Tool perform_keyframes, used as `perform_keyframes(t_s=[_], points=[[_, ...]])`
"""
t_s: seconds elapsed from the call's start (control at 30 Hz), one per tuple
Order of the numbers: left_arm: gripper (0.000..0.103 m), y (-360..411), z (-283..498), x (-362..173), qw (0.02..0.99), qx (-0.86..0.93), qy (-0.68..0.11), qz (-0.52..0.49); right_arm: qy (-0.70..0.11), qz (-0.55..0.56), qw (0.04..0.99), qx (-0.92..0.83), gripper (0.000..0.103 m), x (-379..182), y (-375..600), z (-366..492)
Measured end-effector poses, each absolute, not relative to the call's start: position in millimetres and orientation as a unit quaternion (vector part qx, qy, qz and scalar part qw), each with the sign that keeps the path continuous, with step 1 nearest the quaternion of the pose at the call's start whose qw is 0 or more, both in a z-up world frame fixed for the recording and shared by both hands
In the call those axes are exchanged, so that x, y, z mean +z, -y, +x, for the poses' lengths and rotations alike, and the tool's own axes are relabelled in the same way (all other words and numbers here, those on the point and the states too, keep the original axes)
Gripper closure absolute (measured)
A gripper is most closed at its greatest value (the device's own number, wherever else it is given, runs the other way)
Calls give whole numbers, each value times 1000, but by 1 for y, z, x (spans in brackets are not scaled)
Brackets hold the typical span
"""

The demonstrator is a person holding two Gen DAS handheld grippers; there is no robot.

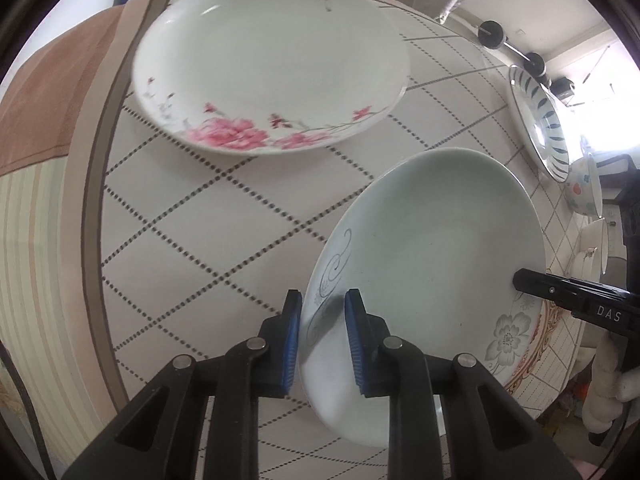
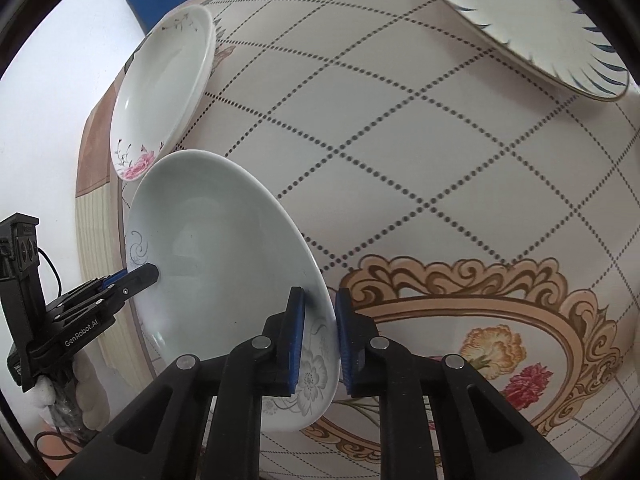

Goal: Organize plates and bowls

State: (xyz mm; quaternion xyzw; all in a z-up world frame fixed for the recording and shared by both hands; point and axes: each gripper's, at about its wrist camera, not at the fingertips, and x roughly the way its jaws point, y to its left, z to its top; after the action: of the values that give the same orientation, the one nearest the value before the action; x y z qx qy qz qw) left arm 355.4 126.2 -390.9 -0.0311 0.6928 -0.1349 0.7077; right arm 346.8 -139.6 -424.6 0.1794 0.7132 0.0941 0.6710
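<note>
Blue pads: both grippers pinch one plate's rim
left gripper: clamped on grey plate at swirl edge
right gripper: clamped on opposite rim, by grey flower print
grey plate: tilted, lifted off the table, held between both
pink plate: on table beyond, apart from grey plate
blue-striped plate: far side of table
small bowl: beside striped plate, partly washed out
</note>
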Motion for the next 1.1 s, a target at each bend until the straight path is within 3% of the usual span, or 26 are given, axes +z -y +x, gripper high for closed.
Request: perform_keyframes(t_s=[0.53,1.1], points=[[84,14,401,-403,692,-200,-693,38,-695,223,683,4,85,-419,302,352],[83,26,397,-407,696,-182,-694,40,-706,216,674,-5,83,-435,312,356]])
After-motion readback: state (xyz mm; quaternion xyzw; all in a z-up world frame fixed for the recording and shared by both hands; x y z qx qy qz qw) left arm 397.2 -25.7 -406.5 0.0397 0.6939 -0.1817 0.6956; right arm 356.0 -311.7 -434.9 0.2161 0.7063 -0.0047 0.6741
